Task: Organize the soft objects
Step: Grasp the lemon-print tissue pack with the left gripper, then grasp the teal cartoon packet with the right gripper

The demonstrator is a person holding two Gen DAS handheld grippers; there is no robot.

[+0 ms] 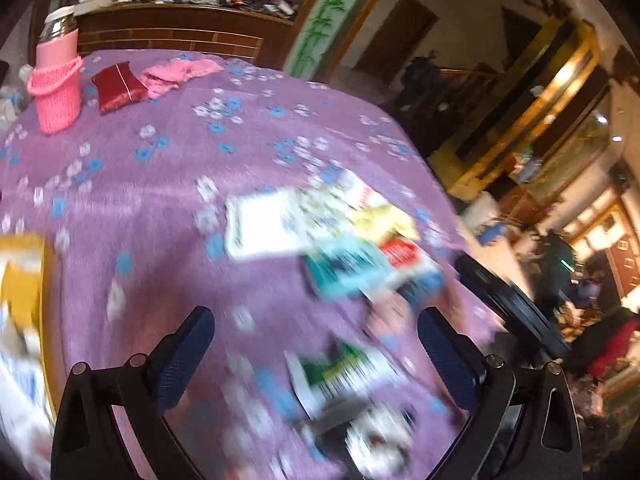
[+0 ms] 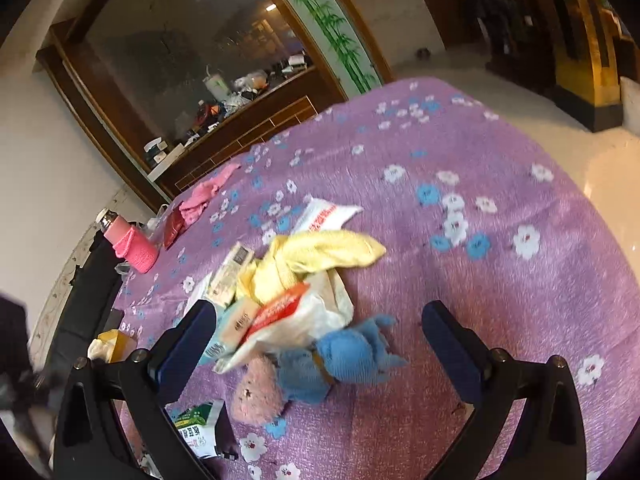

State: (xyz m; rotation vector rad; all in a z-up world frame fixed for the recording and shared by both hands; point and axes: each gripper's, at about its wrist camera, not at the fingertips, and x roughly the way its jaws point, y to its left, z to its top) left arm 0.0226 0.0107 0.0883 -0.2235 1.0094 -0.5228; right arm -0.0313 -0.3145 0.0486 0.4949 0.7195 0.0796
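On the purple flowered cloth [image 2: 460, 152] that covers the counter, the right wrist view shows the soft things sharply: a blue knitted cloth [image 2: 352, 354] bunched into a lump, touching a pink fuzzy piece [image 2: 256, 394] on its left, with a pale yellow cloth [image 2: 320, 254] draped over a heap of white and orange plastic packets [image 2: 288, 316] just behind them. The blue cloth lies between the spread fingers of the right gripper [image 2: 320, 334], which grasp nothing. A green and white packet [image 2: 200, 426] sits near the left finger.

From the left wrist view the same heap is smeared by motion blur; the packets [image 1: 332, 236] read only as white, teal and red patches, and the soft pieces cannot be told apart. That view shows more clearly the far edge of the cloth: a pink knitted bottle sleeve [image 1: 56, 92] standing upright, a dark red pouch [image 1: 118, 88] beside it, and a pink cloth [image 1: 176, 72] touching the pouch. The left gripper [image 1: 316, 344] hangs above the cloth with its fingers released and empty.
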